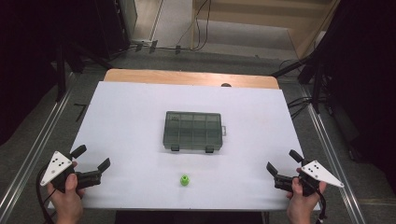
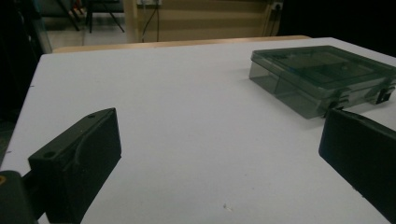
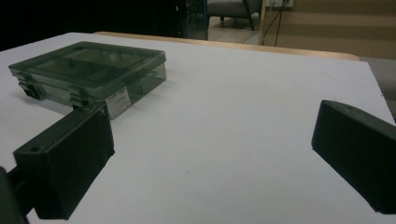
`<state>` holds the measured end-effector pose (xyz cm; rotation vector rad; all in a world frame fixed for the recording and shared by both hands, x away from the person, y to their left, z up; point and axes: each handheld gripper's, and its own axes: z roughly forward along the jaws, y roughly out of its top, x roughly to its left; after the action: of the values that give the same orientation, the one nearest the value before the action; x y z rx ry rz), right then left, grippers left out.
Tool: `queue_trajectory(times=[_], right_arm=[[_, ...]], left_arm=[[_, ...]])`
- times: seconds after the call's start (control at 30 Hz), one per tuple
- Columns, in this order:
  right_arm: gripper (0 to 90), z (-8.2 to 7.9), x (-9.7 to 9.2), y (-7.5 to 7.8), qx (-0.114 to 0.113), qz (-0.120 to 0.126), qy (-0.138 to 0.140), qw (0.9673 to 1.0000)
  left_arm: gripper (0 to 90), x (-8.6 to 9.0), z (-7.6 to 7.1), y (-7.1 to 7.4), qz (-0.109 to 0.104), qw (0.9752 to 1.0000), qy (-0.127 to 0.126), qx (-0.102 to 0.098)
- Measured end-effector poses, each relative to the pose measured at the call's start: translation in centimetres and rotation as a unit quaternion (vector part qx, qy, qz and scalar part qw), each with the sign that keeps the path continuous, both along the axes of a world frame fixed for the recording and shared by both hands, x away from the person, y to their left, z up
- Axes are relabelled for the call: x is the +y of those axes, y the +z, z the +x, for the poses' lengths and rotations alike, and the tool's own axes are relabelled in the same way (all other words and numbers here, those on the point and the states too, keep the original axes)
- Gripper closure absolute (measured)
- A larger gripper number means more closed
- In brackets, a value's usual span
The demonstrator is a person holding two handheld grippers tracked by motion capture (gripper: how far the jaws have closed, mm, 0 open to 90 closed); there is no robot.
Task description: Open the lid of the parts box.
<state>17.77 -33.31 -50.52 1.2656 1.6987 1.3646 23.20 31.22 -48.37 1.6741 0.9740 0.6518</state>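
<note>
Both hands low at near corners, left gripper (image 1: 91, 158) and right gripper (image 1: 283, 162) jaws apart.

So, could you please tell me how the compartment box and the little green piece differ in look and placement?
The compartment box is large, flat, rectangular and smoky translucent; the green piece is tiny, rounded and opaque bright green. The box lies mid-table with its lid shut, while the green piece sits nearer the person's edge. Both rest on the white table, untouched by either claw.

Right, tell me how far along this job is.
Nothing looks done yet. The compartment box sits closed mid-table, and the small green piece lies alone near the front edge. The left gripper and right gripper are open, holding nothing. All the handling is left.
</note>
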Motion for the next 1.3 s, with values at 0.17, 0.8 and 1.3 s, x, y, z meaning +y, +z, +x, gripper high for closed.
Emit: queue_trajectory(times=[0.17, 0.8, 1.3], right_arm=[[0.0, 0.2, 0.2, 0.4, 0.007, 0.002, -0.002, 1.0], [0.0, 1.9, 1.7, 2.2, 0.02, -0.009, 0.01, 0.9997], [0.0, 3.4, 3.5, 3.9, 0.015, -0.014, 0.032, 0.9993]], left_arm=[[0.0, -1.4, 0.0, 0.4, 0.002, 0.9998, -0.019, 0.004], [0.0, -5.4, 1.0, 2.2, 0.016, 0.9975, -0.069, 0.008], [0.0, -6.5, 2.0, 3.0, 0.005, 0.9962, -0.086, 0.011]])
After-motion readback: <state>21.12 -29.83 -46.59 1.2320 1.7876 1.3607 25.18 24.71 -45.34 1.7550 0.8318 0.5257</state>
